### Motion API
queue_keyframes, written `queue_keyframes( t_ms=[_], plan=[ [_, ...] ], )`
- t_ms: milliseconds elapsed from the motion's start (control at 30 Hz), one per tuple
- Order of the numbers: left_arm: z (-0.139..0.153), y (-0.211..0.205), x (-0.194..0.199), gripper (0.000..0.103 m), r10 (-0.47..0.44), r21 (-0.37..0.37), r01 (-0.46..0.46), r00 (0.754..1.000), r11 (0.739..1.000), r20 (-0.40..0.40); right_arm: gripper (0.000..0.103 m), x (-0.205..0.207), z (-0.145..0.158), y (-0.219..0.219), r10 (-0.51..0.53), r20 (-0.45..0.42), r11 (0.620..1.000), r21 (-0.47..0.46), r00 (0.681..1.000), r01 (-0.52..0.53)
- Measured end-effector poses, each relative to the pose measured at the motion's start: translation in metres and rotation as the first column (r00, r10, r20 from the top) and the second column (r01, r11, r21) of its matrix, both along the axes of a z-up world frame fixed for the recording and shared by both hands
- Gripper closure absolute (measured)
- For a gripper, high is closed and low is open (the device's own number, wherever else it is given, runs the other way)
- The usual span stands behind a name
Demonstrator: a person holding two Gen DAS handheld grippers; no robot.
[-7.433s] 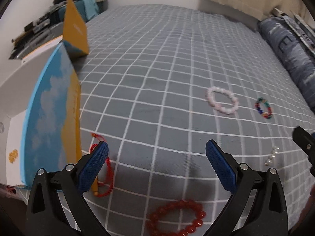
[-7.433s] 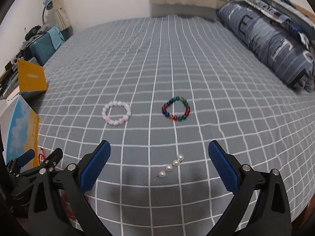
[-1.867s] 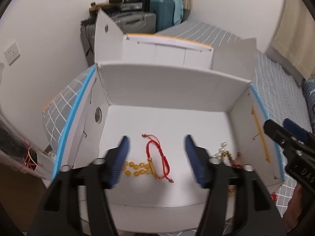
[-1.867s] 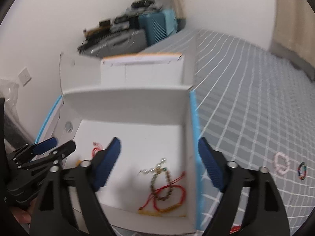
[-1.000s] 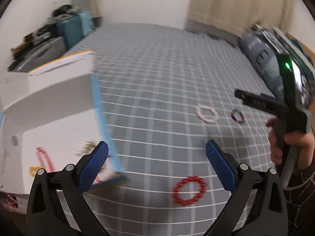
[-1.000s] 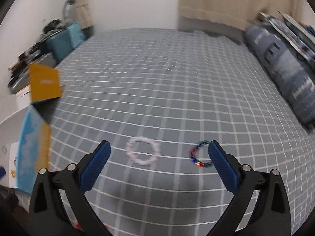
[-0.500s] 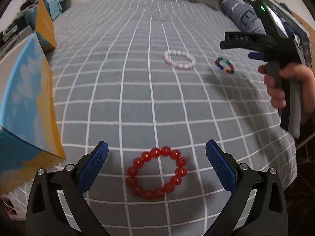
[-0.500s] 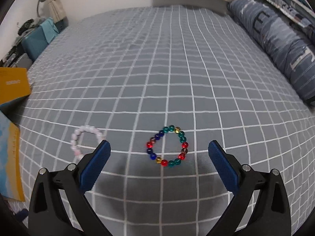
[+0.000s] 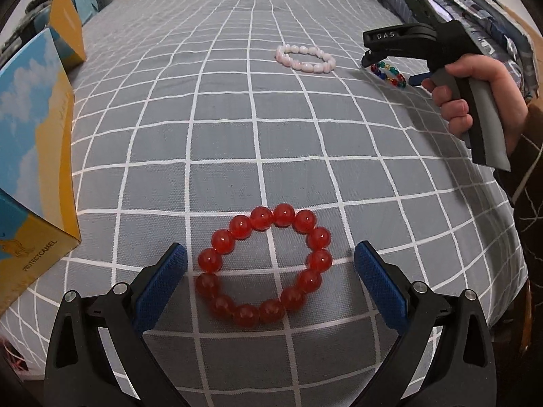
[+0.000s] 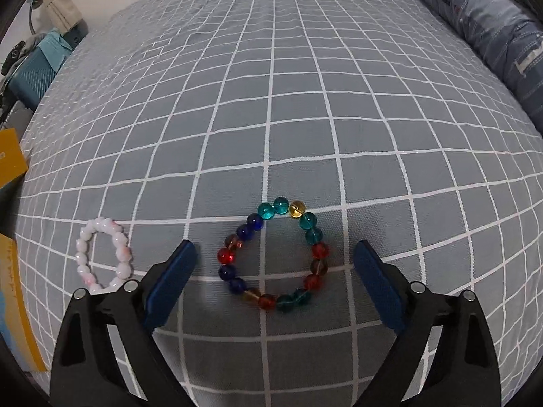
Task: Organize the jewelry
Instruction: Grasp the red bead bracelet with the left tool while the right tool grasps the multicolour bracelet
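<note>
A red bead bracelet (image 9: 264, 264) lies on the grey checked bedspread (image 9: 237, 108), between the open fingers of my left gripper (image 9: 269, 271), which is low over it. A multicoloured bead bracelet (image 10: 275, 254) lies between the open fingers of my right gripper (image 10: 275, 268); it also shows in the left wrist view (image 9: 390, 73), partly behind the right gripper (image 9: 400, 39). A pink-white bead bracelet (image 9: 304, 58) lies further back, left of the right gripper in its own view (image 10: 103, 254).
The blue and yellow box (image 9: 34, 129) with its raised flap (image 9: 66, 23) stands at the left edge of the bed. A blue patterned pillow (image 10: 488, 23) lies at the right. Luggage (image 10: 30, 68) stands beyond the bed's far left corner.
Both grippers have moved down and forward: the left now straddles the red bracelet, the right now straddles the multicoloured bracelet. Both stay open.
</note>
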State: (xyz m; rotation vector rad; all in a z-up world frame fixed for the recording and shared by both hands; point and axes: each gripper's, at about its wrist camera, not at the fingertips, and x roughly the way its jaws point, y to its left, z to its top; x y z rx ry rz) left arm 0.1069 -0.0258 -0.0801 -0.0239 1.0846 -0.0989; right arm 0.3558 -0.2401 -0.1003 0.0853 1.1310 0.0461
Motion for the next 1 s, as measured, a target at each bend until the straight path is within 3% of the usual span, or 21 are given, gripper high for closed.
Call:
queue_keyframes(
  t_ms=[167, 267, 333, 400, 433, 900, 1000],
  plan=[
    [0.002, 0.005, -0.004, 0.037, 0.023, 0.009, -0.022, 1.0, 1.0, -0.008, 0.034, 0.001, -0.002, -0.002, -0.028, -0.002, 0.999, -0.045, 1.0, 0.028],
    [0.004, 0.009, -0.006, 0.056, 0.024, 0.004, -0.024, 0.999, 1.0, -0.022, 0.052, 0.003, 0.0, -0.003, -0.046, -0.005, 0.998, -0.046, 0.999, 0.046],
    [0.004, 0.011, -0.004, 0.064, 0.026, -0.008, -0.026, 0.999, 1.0, -0.032, 0.062, 0.005, 0.0, -0.006, -0.052, -0.005, 0.997, -0.048, 0.999, 0.052],
    [0.004, 0.014, -0.003, 0.071, 0.036, -0.016, -0.036, 0.999, 0.999, -0.039, 0.083, 0.007, 0.002, -0.008, -0.051, -0.004, 0.997, -0.05, 0.999, 0.051],
    [0.004, 0.015, -0.003, 0.075, 0.042, -0.018, -0.042, 0.998, 0.999, -0.042, 0.084, 0.006, 0.002, -0.007, -0.045, -0.001, 0.998, -0.052, 0.999, 0.045],
    [0.011, 0.014, -0.004, 0.076, 0.033, -0.015, -0.034, 0.999, 0.999, -0.033, 0.084, -0.014, 0.012, -0.005, -0.047, 0.029, 0.999, -0.015, 0.998, 0.047],
    [0.015, 0.014, -0.005, 0.09, 0.033, 0.002, -0.033, 0.999, 0.999, -0.016, 0.084, -0.015, 0.017, -0.005, -0.045, 0.04, 0.999, -0.014, 0.998, 0.045]
  ],
)
